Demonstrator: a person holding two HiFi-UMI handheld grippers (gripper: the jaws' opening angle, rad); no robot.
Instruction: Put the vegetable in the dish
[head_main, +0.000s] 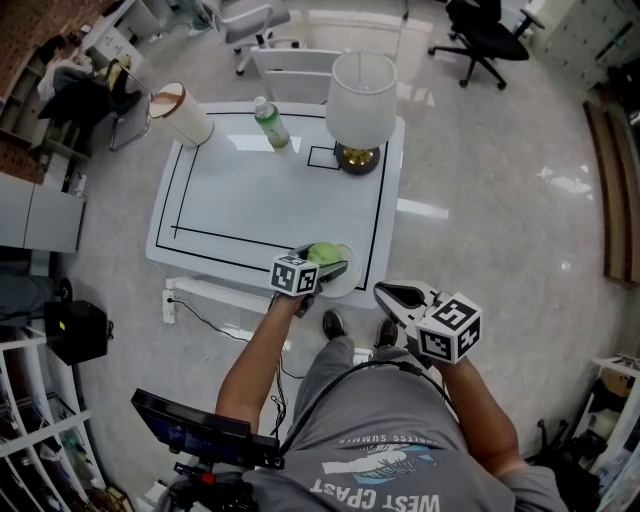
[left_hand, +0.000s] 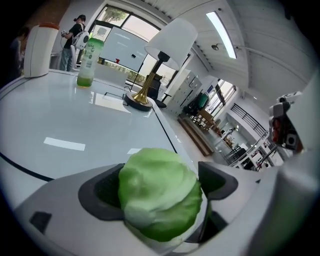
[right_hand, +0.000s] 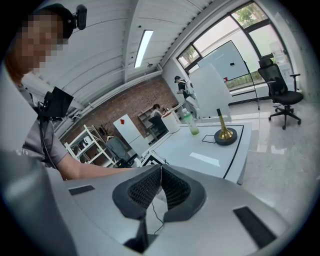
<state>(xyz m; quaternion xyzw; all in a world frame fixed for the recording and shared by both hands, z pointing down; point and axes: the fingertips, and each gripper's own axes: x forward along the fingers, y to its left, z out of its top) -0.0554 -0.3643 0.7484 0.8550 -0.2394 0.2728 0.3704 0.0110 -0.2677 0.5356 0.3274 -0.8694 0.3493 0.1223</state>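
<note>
The green leafy vegetable (left_hand: 160, 197) sits right between the jaws of the left gripper (head_main: 332, 264), and it's over the white dish (head_main: 349, 283) at the near right corner of the table (head_main: 250, 190). A pale rim shows just under the leaves, so it looks to be resting in the dish, though from this angle contact is hard to confirm. The jaws stand wide, with a clear gap between the vegetable and the right-hand pad, so there's no squeeze on it. Off the table's edge, over the floor, the right gripper (right_hand: 161, 172) hangs with its ribbed pads pressed together and nothing between them. At the far side of the table stand a lamp (head_main: 360, 100), a green-labelled bottle (head_main: 270, 122) and a white canister (head_main: 182, 116).
</note>
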